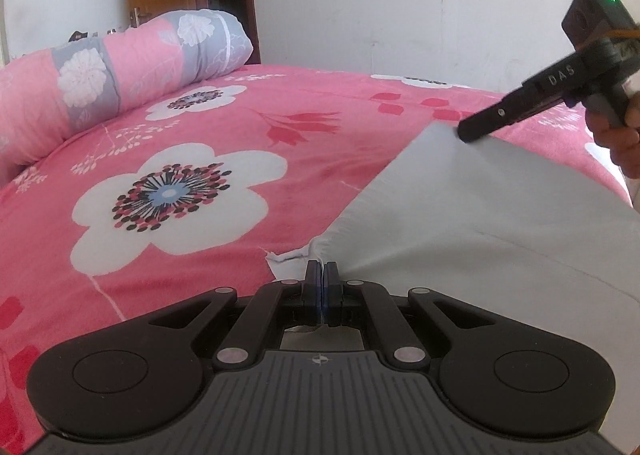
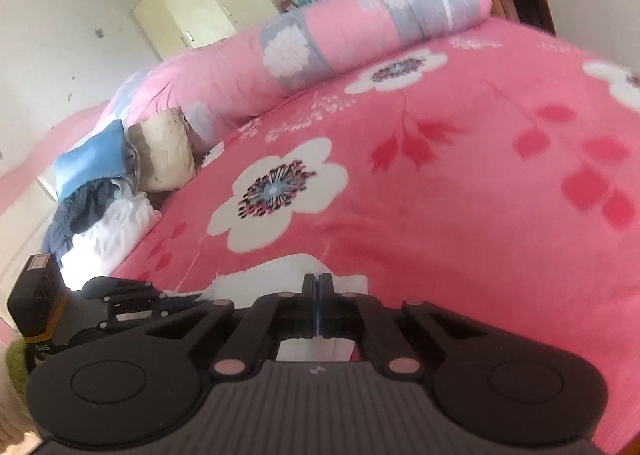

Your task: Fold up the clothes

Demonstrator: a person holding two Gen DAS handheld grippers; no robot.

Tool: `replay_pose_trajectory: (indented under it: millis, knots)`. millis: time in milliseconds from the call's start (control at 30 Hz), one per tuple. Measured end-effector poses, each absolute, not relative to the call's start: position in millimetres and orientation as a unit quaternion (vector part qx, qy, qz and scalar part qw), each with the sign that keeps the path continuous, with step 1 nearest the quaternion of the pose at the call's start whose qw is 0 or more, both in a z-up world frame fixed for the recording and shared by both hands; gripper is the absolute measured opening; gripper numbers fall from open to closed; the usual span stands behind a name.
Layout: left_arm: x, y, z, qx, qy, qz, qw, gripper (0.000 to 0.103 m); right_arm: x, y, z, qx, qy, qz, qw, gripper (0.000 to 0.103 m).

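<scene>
Grey garment (image 1: 500,215) | pinched by left tongs (image 1: 321,269) | right tongs (image 2: 319,281) clamped

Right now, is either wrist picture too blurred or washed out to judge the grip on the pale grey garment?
Left wrist view: sharp, evenly lit, pale grey garment crisp. Right wrist view: motion-smeared, garment blown out white, pink floral bedspread soft.

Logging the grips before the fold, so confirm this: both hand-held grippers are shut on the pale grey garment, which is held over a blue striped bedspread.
Not quite: the bedspread is pink with big white flowers, not blue striped, as the left wrist view shows. The rest stands: the left hand-held gripper and the right hand-held gripper are both shut on the pale grey garment.
</scene>
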State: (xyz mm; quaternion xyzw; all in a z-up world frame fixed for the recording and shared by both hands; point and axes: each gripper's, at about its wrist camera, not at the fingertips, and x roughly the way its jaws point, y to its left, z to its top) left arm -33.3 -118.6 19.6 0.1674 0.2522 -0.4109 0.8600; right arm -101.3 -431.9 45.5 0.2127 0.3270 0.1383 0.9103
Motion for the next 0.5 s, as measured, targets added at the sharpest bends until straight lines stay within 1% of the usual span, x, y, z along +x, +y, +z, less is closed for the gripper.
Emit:
replay_pose_trajectory:
  millis: [167,233,300,333,367,400,433,467,500]
  knots:
    - [-33.2,-119.8,19.5,0.17,0.256,-0.408,0.86,0.001,-102.8,-449.3,37.1,0.271,0.317,0.1,0.904,0.003]
    - [-32.9,-120.8,19.4,0.172,0.258,-0.407,0.859,0.001,-111.1,-464.4,31.8,0.29,0.314,0.069,0.901,0.006]
    - [-32.3,-121.7,21.0,0.176,0.262,-0.403,0.859,0.003,-126.0,-475.5,27.6,0.305,0.314,0.044,0.898,0.007]
    - [-31.7,-122.1,22.6,0.177,0.264,-0.398,0.86,0.009,-134.4,-479.1,27.2,0.308,0.313,0.037,0.898,0.007]
    - [-31.0,-122.4,24.2,0.178,0.267,-0.393,0.862,0.026,-144.9,-481.4,27.5,0.308,0.312,0.029,0.898,0.007]
    - [-30.1,-121.2,27.3,0.177,0.268,-0.384,0.865,0.037,-158.4,-481.2,28.1,0.307,0.31,0.02,0.9,0.007]
    - [-29.1,-119.6,30.9,0.176,0.269,-0.374,0.87,0.055,-175.2,-479.3,29.5,0.301,0.307,0.011,0.903,0.007]
    - [-29.0,-115.6,36.7,0.172,0.269,-0.366,0.874,0.063,-190.8,-476.3,31.4,0.293,0.305,0.002,0.906,0.007]
    - [-30.2,-110.1,43.7,0.165,0.266,-0.36,0.879,0.064,-206.0,-472.9,33.5,0.284,0.302,-0.007,0.91,0.007]
